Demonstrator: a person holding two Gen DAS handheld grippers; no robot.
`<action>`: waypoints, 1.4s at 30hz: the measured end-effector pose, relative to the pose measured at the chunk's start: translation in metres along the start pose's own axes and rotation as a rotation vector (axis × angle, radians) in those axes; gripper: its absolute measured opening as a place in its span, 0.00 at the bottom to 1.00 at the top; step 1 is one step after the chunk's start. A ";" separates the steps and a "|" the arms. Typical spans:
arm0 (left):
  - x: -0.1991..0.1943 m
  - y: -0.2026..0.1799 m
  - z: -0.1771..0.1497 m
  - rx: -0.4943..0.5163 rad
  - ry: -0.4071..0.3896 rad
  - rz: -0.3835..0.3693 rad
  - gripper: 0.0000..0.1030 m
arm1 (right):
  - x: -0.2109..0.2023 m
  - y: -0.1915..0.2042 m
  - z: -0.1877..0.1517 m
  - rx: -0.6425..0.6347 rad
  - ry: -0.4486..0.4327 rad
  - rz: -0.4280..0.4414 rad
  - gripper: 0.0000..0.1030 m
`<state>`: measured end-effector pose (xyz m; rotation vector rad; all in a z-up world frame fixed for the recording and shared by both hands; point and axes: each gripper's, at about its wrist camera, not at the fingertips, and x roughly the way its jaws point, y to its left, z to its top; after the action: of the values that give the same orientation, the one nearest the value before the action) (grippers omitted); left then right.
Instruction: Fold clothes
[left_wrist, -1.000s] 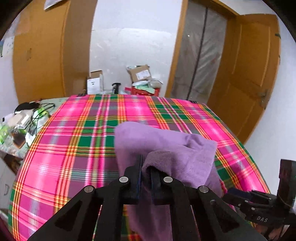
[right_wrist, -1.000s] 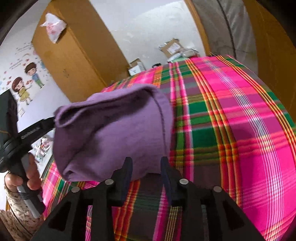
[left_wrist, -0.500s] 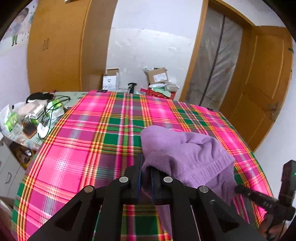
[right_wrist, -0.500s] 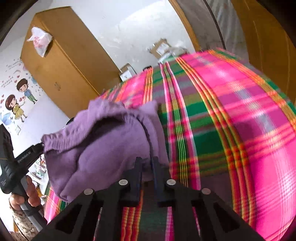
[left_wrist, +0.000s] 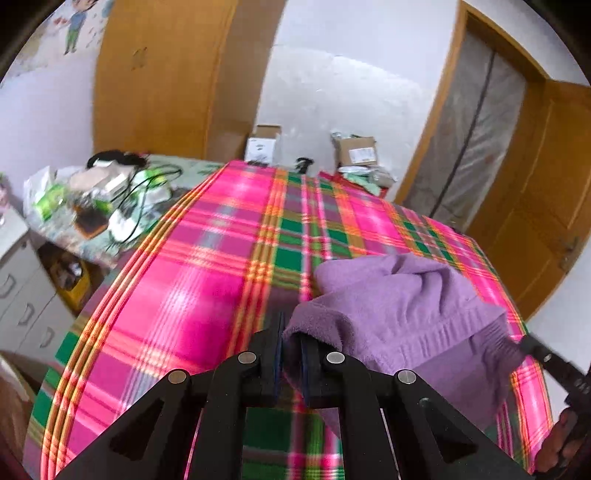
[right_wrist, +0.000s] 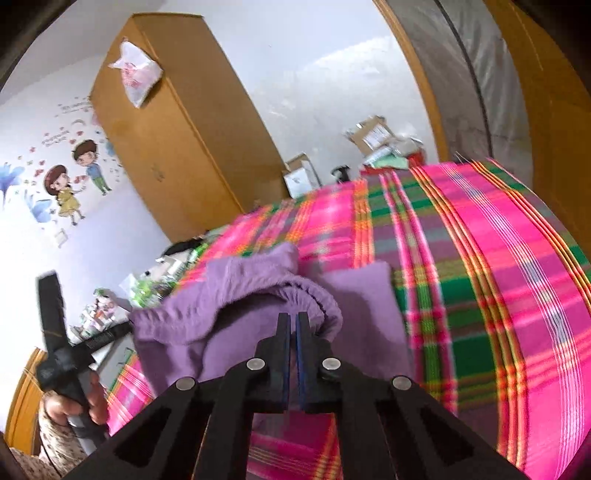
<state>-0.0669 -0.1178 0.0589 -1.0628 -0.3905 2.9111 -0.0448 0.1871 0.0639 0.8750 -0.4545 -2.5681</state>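
I find the purple garment (left_wrist: 402, 314) lifted above the plaid bedspread (left_wrist: 207, 280); my left gripper (left_wrist: 291, 347) pinches one edge, my right gripper (right_wrist: 292, 332) the waistband; its long axis runs between them, neither nearer.

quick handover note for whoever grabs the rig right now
Left gripper: shut on one edge of the purple garment.
Right gripper: shut on the garment's elastic hem.
Garment hangs bunched between both, partly over the plaid table.
Done: both corners gripped, garment lifted.
Left: spread it flat on the table, then make the folds.
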 end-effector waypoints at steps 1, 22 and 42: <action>0.000 0.004 -0.002 -0.007 0.003 0.007 0.07 | 0.000 0.004 0.003 -0.004 -0.009 0.016 0.02; -0.055 -0.006 -0.035 0.132 -0.031 0.019 0.20 | 0.011 0.011 -0.010 -0.031 0.065 0.016 0.16; -0.014 -0.077 -0.078 0.386 0.151 -0.204 0.25 | 0.041 -0.027 -0.044 0.189 0.243 0.116 0.17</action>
<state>-0.0119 -0.0265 0.0287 -1.0936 0.0640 2.5600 -0.0532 0.1838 -0.0015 1.1739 -0.6605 -2.3033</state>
